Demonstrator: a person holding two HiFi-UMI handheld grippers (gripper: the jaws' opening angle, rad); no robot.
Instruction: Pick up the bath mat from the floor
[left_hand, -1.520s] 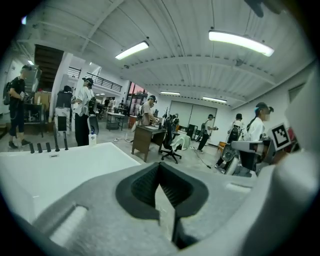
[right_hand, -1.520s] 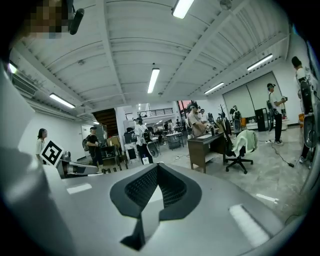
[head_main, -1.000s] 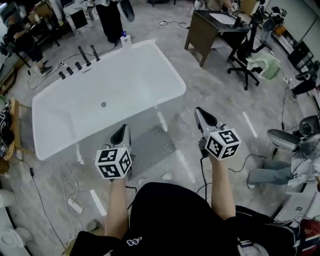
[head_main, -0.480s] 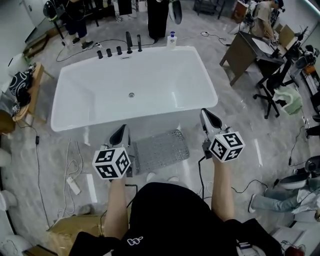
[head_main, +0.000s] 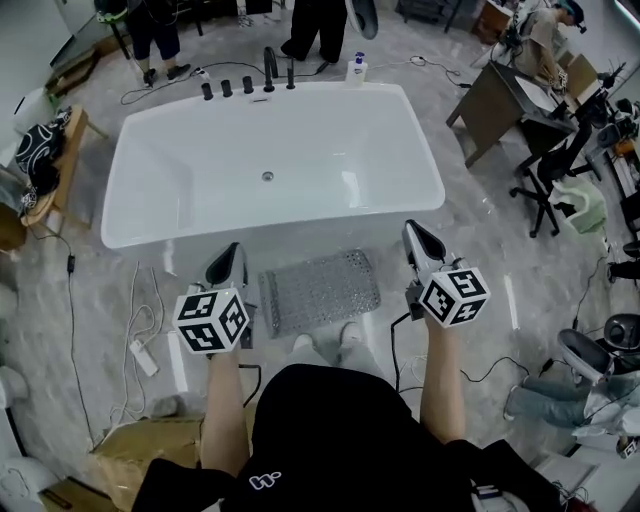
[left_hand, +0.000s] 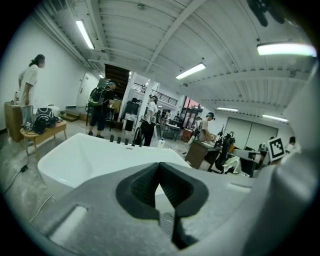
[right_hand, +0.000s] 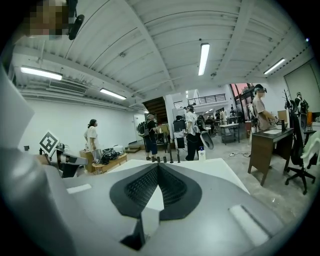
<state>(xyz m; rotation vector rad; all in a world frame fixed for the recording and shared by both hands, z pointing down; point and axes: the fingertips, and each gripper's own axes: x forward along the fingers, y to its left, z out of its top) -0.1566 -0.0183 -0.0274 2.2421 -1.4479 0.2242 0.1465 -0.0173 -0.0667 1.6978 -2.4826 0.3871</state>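
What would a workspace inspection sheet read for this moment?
Surface: grey marbled floor.
Job's things: bath mat flat on the floor beside the bathtub, untouched.
Clutter: cardboard box; bottle on the tub rim.
Grippers: left gripper and right gripper shut, empty, held above the floor either side of the mat.
Cables: power strip with white cable; black cable.
Surroundings: desk, office chair, people beyond the tub.
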